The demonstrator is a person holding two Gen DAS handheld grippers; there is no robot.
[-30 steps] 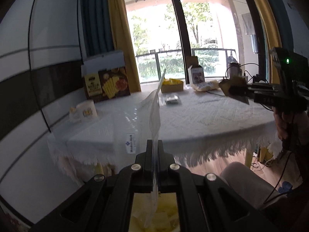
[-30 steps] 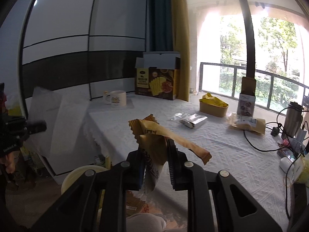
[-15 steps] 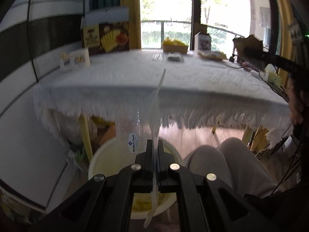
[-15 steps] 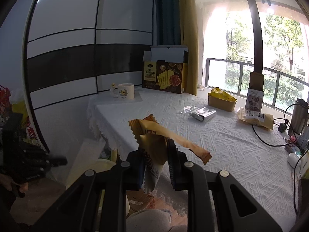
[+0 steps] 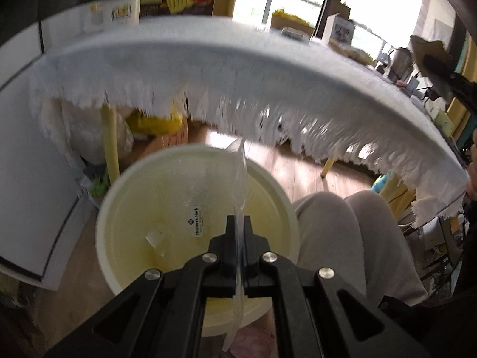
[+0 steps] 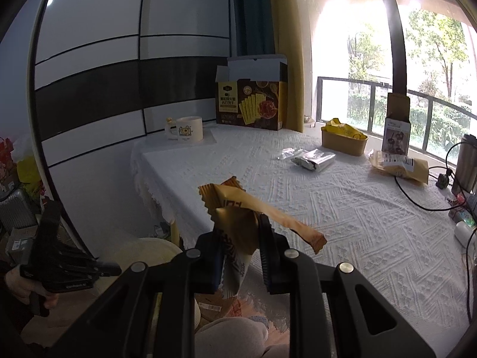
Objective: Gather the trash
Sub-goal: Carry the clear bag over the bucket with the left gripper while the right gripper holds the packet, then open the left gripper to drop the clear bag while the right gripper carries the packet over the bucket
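The pale yellow bin (image 5: 125,208) stands on the wooden floor below the surface's (image 6: 342,203) fringed near edge; only a small white scrap (image 5: 153,237) shows inside. The left tongs (image 5: 239,223) are clenched on a clear plastic bag (image 5: 208,185), hanging over the bin's mouth. The right tongs (image 6: 238,256) grasp a crinkled tan wrapper (image 6: 238,208) above the textured white cloth.
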